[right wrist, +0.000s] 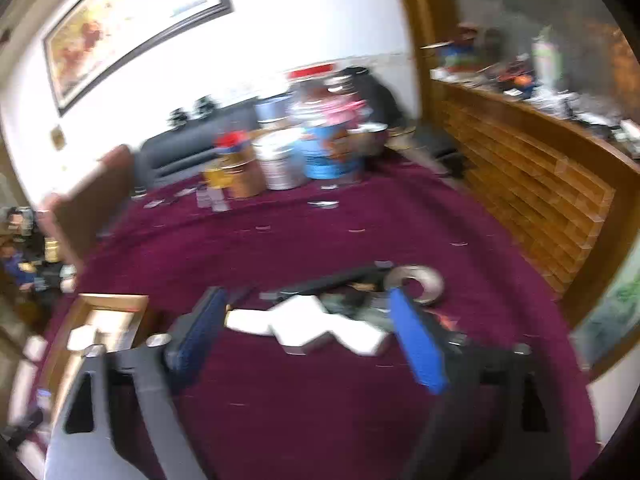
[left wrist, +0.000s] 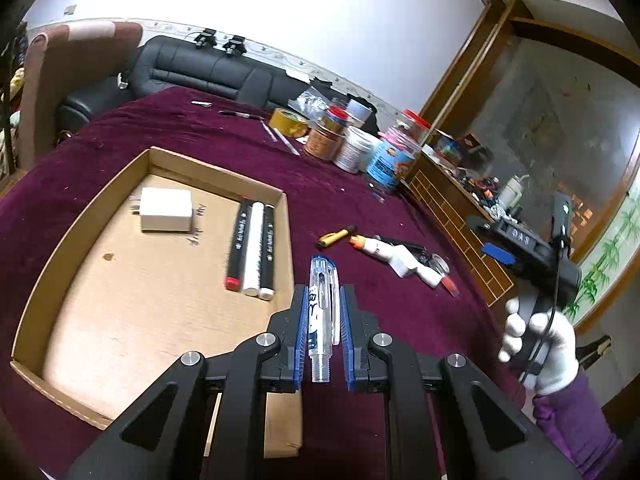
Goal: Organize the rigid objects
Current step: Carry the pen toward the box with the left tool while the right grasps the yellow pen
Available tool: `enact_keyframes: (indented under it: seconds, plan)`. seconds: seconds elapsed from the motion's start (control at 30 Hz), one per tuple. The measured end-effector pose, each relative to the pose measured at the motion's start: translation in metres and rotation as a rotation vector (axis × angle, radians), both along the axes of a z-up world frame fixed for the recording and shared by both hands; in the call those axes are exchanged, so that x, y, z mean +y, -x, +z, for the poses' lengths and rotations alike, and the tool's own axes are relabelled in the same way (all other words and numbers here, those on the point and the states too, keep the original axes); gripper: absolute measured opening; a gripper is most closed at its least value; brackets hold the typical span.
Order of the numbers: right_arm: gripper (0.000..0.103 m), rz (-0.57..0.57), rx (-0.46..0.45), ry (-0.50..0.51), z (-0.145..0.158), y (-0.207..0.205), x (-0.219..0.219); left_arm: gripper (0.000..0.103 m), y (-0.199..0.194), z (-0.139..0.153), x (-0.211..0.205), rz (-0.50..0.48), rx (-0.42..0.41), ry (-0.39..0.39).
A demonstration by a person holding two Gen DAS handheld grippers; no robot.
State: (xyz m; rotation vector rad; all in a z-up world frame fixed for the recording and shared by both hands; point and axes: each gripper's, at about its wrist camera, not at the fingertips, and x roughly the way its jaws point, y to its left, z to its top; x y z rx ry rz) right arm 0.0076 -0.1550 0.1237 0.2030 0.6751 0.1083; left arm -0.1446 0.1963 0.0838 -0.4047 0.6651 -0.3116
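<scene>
Black, angular arms of the left gripper (left wrist: 323,292) are filling the foreground, their ribbed blue pads closing on a clear plastic pen (left wrist: 321,320) that is standing lengthwise between them, threaded tip toward the camera. Beneath it a plush, deep-purple tablecloth (left wrist: 192,128) is spreading over the whole table. On the left a shallow, flat-walled cardboard tray (left wrist: 80,216) is holding a boxy white charger (left wrist: 166,210) and three slim cylindrical markers (left wrist: 252,250) lying side by side against its right wall. The right gripper (right wrist: 308,320), gripped by a white-gloved hand (left wrist: 540,344), is hanging with its smooth blue pads spread wide and pressing on nothing; through the blur a white zigzag block (right wrist: 316,324) is lying on the cloth between them. Next to it a shiny metal ring (right wrist: 418,284) is resting. Farther back, round jars and tins (left wrist: 352,144) are clustering.
</scene>
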Motion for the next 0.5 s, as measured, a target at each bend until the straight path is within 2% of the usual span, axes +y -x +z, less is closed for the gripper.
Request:
enact_keyframes:
  seconds: [0.1,0.33,0.5]
  plan:
    - [0.082,0.1,0.164,-0.08,-0.018,-0.037,0.029,0.012,0.0,-0.006,0.009,0.016,0.001,0.011]
    - [0.078,0.205,0.306,-0.079,-0.054,-0.091,0.099,0.012,-0.007,-0.013,0.03,0.047,0.012,0.019]
    - [0.072,0.155,0.389,-0.02,-0.075,-0.128,0.112,0.012,-0.013,-0.02,0.044,0.051,0.025,0.051]
